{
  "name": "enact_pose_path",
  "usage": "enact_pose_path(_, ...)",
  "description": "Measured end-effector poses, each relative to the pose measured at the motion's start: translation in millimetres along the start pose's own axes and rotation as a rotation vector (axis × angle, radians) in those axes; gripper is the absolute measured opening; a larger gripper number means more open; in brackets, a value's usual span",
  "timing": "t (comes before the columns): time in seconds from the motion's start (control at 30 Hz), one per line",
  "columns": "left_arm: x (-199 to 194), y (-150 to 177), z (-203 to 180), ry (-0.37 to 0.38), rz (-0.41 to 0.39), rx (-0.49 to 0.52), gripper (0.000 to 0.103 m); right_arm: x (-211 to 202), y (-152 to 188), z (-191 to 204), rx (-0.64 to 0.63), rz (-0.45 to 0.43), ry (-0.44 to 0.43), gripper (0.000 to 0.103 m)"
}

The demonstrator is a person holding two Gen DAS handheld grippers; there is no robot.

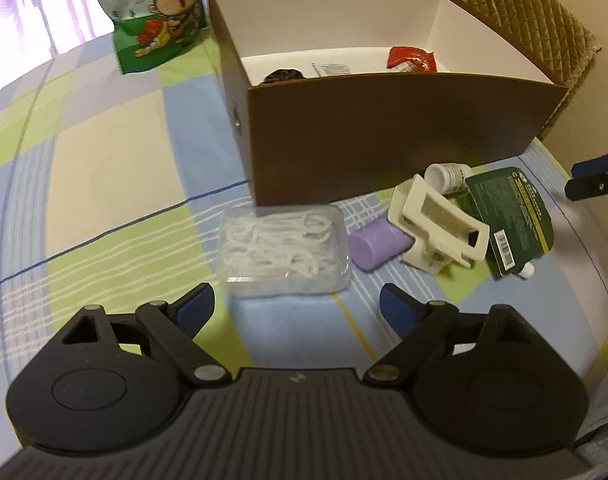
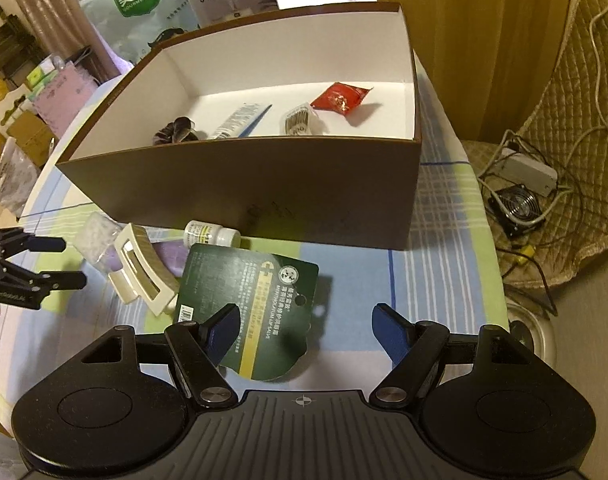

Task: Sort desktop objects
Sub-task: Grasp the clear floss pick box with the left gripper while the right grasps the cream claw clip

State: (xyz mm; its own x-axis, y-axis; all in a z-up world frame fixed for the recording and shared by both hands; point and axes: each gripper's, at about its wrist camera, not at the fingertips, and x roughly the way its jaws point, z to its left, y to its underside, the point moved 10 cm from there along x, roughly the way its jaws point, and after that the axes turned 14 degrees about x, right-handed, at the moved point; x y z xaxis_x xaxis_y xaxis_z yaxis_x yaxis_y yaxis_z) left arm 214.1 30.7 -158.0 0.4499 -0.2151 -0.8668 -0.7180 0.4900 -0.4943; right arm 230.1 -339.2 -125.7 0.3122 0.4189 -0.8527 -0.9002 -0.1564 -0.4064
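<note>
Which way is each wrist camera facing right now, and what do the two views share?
Left wrist: sits behind the open left gripper, facing the clear floss-pick case; the right gripper shows at right.
Right wrist: sits behind the open right gripper, over the green card; left gripper at left.
Shared: brown box, white hair claw.

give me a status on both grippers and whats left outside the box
Left gripper open, facing floss case. Right gripper open over green card. Hair clip, purple roll, bottle still outside box. Nothing blocking.
</note>
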Motion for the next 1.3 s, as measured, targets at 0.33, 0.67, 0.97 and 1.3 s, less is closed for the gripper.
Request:
enact_pose_path(0.33, 27, -9, 9, -0.032, -0.01, 0.044, 0.086, 2, 4, -2, 0.019, 0.008, 0.016, 0.079)
enact_pose_path(0.67, 11, 18, 5, -0.027, 0.027, 0.132, 0.083, 7, 5, 21, -0.046, 0.016, -0.024, 0.079)
enact_pose_path(0.97, 1, 44, 15, -0.018, 0.036, 0.039, 0.084, 16, 19, 86, -0.303, 0.033, -0.155, 0.079)
enact_pose_path(1.3, 2, 53, 13, -0.051, 0.053, 0.02, 0.084, 55, 47, 148, -0.568, 0.065, -0.225, 0.079)
